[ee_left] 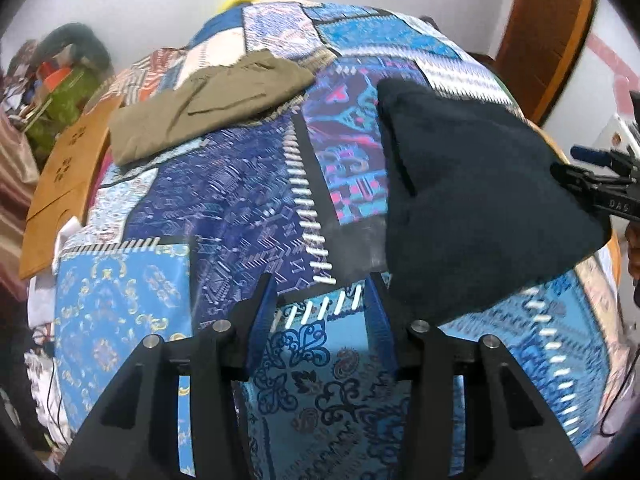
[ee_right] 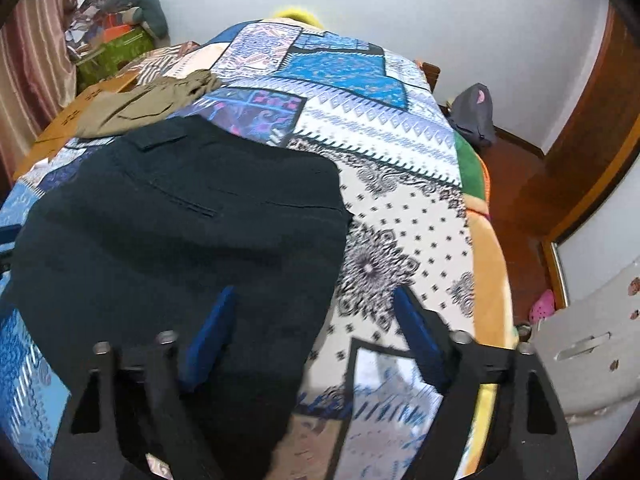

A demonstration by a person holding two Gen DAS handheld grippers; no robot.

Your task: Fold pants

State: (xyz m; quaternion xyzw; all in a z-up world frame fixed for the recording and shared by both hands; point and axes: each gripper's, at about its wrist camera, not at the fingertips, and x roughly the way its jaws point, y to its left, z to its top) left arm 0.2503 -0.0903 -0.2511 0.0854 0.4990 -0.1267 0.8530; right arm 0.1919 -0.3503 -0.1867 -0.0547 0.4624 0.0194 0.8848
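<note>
Dark, nearly black pants [ee_right: 180,216] lie spread flat on the patchwork bedspread [ee_right: 400,184], with a back pocket seam showing. In the right wrist view my right gripper [ee_right: 316,320] hovers open over their near right edge. Its left pad [ee_right: 212,332] is above the dark cloth and its right pad [ee_right: 416,332] above the white patterned spread, neither pressing. In the left wrist view the same pants [ee_left: 480,200] lie to the right. My left gripper [ee_left: 320,304] stands open over bare blue bedspread [ee_left: 224,216], just left of the pants' near corner, with nothing between its pads.
Folded khaki pants [ee_left: 208,100] lie at the far left of the bed, next to a flat cardboard sheet [ee_left: 64,184]. Bags and clutter [ee_right: 116,36] are piled in the far left corner. Wooden floor [ee_right: 520,184] and a grey backpack [ee_right: 474,114] are on the right.
</note>
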